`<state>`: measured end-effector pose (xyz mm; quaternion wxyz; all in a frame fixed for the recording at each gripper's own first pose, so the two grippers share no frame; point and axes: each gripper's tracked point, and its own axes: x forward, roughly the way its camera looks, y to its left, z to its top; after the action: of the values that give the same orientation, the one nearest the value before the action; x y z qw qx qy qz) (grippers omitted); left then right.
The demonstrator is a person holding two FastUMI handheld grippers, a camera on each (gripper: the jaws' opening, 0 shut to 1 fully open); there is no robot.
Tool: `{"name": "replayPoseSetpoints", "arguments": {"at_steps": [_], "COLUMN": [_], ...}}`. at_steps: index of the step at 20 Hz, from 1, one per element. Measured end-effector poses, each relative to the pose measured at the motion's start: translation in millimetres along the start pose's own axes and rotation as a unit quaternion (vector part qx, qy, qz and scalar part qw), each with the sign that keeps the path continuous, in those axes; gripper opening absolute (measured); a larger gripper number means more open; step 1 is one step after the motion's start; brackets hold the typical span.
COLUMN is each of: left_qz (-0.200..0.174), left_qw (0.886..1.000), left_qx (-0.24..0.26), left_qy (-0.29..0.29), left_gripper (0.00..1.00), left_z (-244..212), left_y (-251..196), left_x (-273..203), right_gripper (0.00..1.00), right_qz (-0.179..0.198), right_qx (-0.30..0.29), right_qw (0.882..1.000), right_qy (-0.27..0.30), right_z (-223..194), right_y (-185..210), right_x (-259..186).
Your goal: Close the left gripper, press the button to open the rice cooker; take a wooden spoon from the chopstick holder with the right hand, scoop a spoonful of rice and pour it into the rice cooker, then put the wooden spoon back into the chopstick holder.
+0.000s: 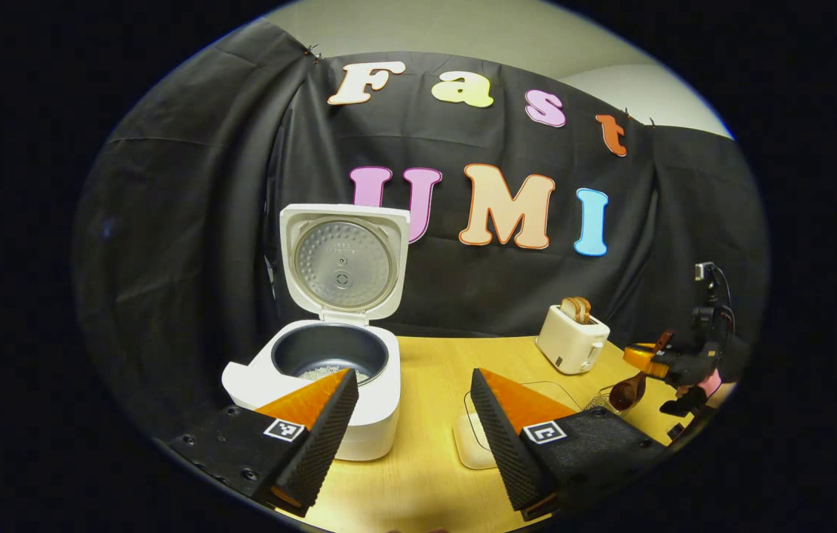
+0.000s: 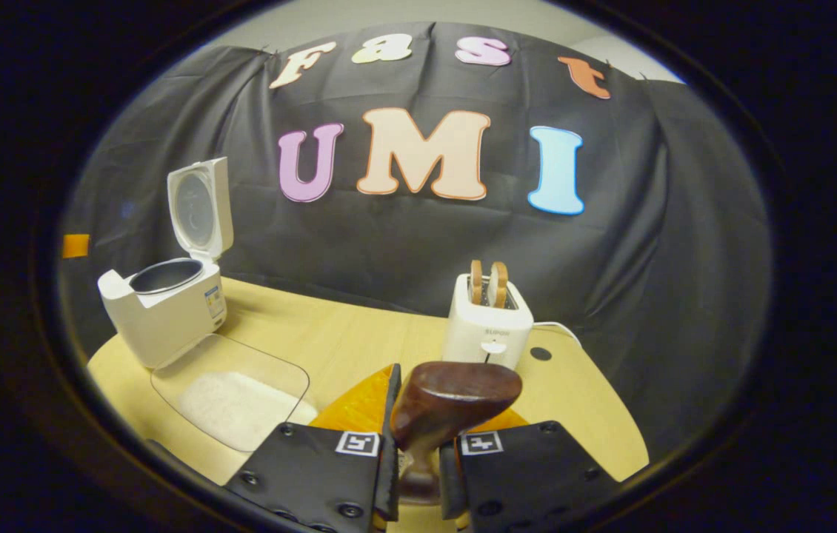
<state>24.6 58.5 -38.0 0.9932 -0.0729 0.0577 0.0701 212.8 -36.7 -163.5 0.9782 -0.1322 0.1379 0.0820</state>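
Yellow wood table (image 2: 359, 333) meets black cloth wall (image 2: 648, 259); rice cooker (image 2: 163, 303) gapes at its left edge. My right gripper (image 2: 418, 451) clamps the wooden spoon (image 2: 452, 403); my left gripper (image 1: 411, 414) spreads wide.

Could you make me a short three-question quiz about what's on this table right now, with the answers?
1. True or false: the cooker has its lid shut.
2. What is the right gripper clamped on? A) a bread slice B) the spoon C) the tray
3. Fill in: the toaster holds two slices of ____.

Key
1. False. The lid stands up and the pot inside shows, with some rice at the bottom.
2. B. Both fingers press on the spoon's handle, bowl pointing forward.
3. Bread. The left gripper is open and holds nothing.
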Motion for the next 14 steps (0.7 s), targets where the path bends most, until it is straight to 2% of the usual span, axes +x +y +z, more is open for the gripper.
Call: {"name": "replayPoseSetpoints", "arguments": {"at_steps": [9, 11, 12, 13, 14], "left_qz": [0.007, 0.006, 0.003, -0.001, -0.005], "left_qw": [1.000, 1.000, 1.000, 1.000, 1.000], "left_qx": [0.013, 0.015, 0.013, 0.008, 0.003], "left_qy": [0.002, -0.001, -0.002, -0.003, -0.003], "left_gripper": [0.91, 0.91, 0.91, 0.91, 0.91], "left_z": [5, 9, 12, 13, 15], "left_y": [-1, -1, 0, -1, -2], "left_x": [8, 8, 10, 10, 10], "right_gripper": [0.27, 0.31, 0.42, 0.43, 0.51], "right_qz": [0.014, 0.023, 0.026, 0.024, 0.026], "right_qx": [0.029, 0.035, 0.041, 0.047, 0.049], "right_qw": [0.999, 0.998, 0.998, 0.998, 0.998], "right_qy": [0.033, 0.042, 0.042, 0.042, 0.039], "right_z": [-39, -43, -41, -39, -35], "right_y": [4, 6, 7, 3, 3], "right_x": [11, 9, 5, 5, 1]}}
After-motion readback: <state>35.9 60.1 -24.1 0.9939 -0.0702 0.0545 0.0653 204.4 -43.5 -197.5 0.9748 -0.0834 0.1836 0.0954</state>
